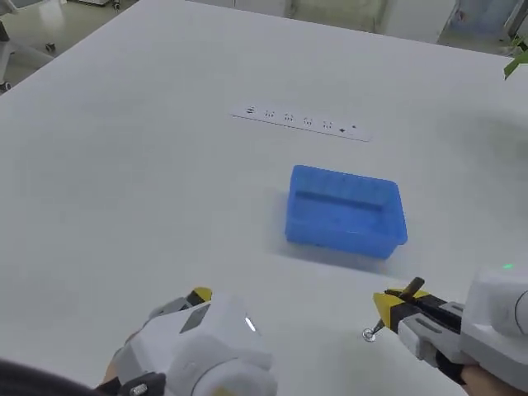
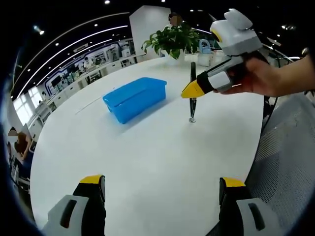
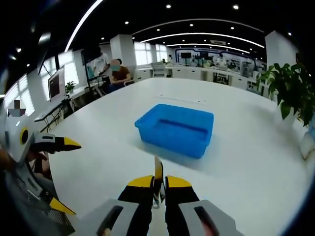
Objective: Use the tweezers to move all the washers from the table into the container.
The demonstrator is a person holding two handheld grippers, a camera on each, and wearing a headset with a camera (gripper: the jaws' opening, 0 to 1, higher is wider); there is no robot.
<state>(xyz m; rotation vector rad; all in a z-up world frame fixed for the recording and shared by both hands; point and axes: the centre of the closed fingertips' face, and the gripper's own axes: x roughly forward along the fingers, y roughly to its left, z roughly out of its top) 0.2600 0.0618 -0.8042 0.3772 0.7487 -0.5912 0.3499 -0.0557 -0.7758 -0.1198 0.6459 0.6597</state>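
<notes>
Tweezers (image 2: 192,93), pinched upright in the right tool (image 3: 158,184), point tips down at a washer (image 1: 369,334) on the desk (image 1: 148,181), on the near side of the blue container (image 1: 342,229). Left tool (image 2: 161,181) hangs spread and empty. This looks like the pickup step; the next move calls for nipping the washer, lifting it, and carrying it to the container.

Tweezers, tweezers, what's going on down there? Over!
Right hand-held gripper shut on tweezers, tips down at a washer. Left hand-held gripper open, holding nothing. Blue container just beyond; power strip behind it, not in the path.
</notes>
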